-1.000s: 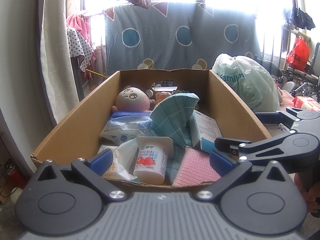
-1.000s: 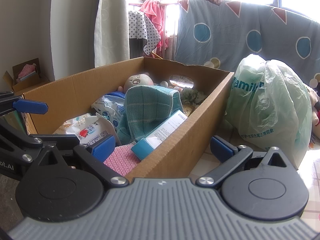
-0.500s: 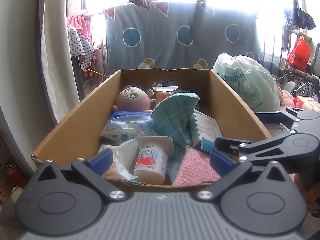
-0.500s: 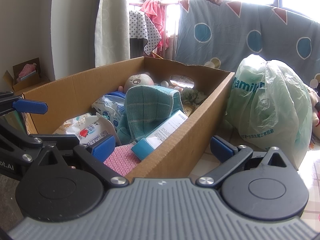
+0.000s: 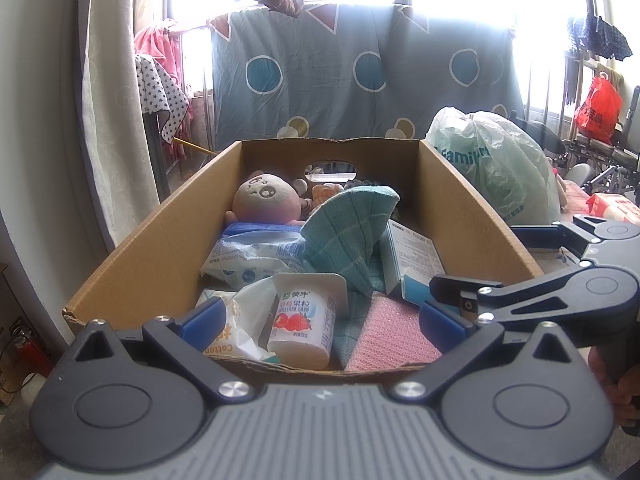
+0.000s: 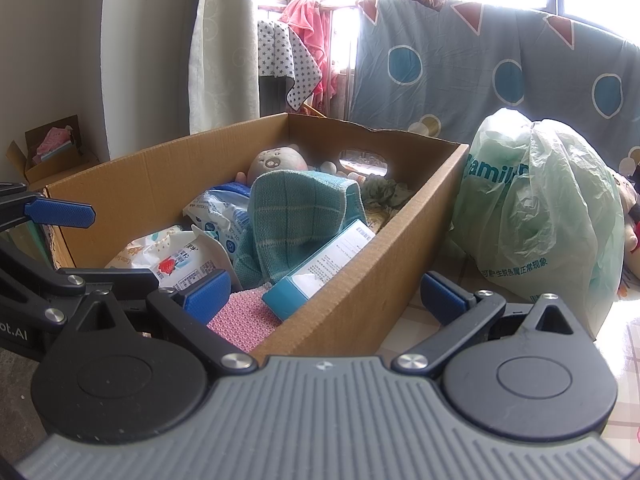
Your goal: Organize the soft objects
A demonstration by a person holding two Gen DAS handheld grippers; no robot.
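A cardboard box [image 5: 152, 248] [image 6: 360, 292] holds a plush toy [image 5: 266, 200] [image 6: 278, 160], a teal checked cloth [image 5: 344, 228] [image 6: 296, 216], a pink sponge cloth [image 5: 384, 336] [image 6: 244, 320], wipes packs [image 5: 252, 256] [image 6: 216, 216], a yogurt cup [image 5: 304, 320] and a blue-white carton [image 5: 412, 256] [image 6: 320, 268]. My left gripper [image 5: 320, 318] is open and empty at the box's near edge. My right gripper [image 6: 324, 292] is open and empty over the box's right wall; it also shows in the left wrist view [image 5: 560, 276].
A stuffed green plastic bag [image 5: 496, 168] [image 6: 536, 208] stands right of the box. A blue patterned sheet [image 5: 360, 76] hangs behind it. A curtain [image 5: 116, 120] hangs at the left. A small open box [image 6: 52, 152] sits on the floor far left.
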